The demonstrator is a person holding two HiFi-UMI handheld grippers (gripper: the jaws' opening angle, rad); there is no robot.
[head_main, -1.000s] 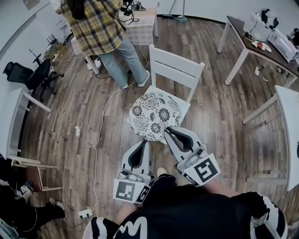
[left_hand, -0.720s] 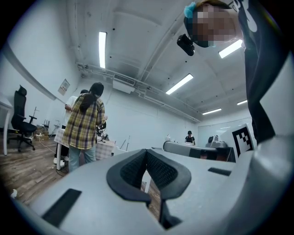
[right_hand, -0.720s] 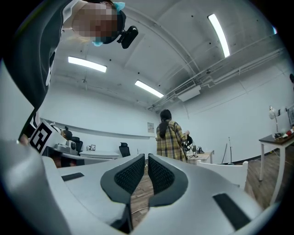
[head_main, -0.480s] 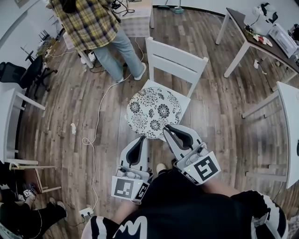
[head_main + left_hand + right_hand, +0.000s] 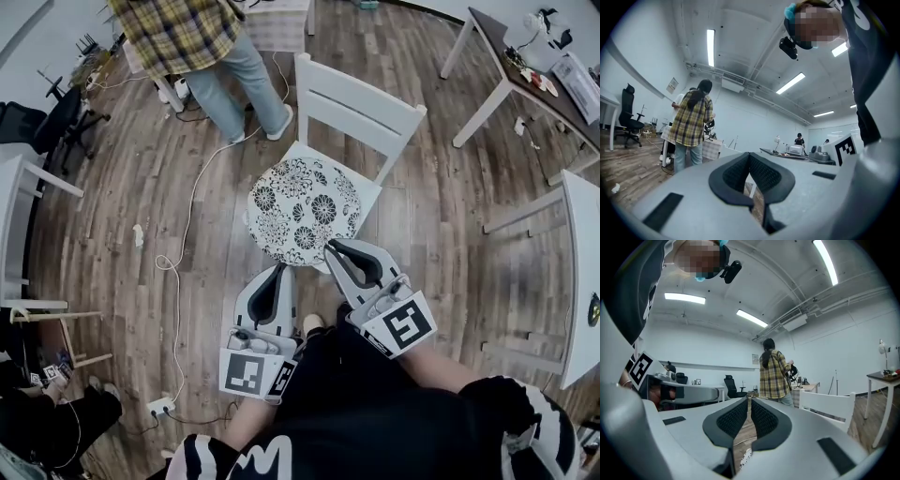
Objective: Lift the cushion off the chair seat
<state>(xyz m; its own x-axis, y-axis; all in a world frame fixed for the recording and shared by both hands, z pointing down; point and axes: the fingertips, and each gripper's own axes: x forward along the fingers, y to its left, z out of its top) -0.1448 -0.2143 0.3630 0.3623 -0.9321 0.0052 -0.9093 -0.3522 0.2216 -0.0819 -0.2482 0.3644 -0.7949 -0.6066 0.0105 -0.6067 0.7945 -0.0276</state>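
Note:
A round cushion [image 5: 302,209] with a black-and-white flower print lies on the seat of a white wooden chair [image 5: 356,103]. My left gripper [image 5: 278,273] hovers just short of the cushion's near rim, jaws together and empty. To its right, my right gripper [image 5: 340,247] has its tips at the cushion's near right rim, jaws together, nothing between them. The left gripper view shows my left gripper [image 5: 749,154] with pads meeting. Below my right gripper [image 5: 750,400], a sliver of the cushion [image 5: 744,459] shows, with the chair [image 5: 829,408] to the right.
A person in a plaid shirt [image 5: 183,37] stands behind the chair to the left. A white cable [image 5: 183,239] snakes over the wooden floor. White tables [image 5: 525,70] [image 5: 579,253] stand at the right, a black office chair [image 5: 37,122] at the left.
Both grippers have sunk a little toward the chair's front edge, still with jaws together. The cushion and the chair have not moved.

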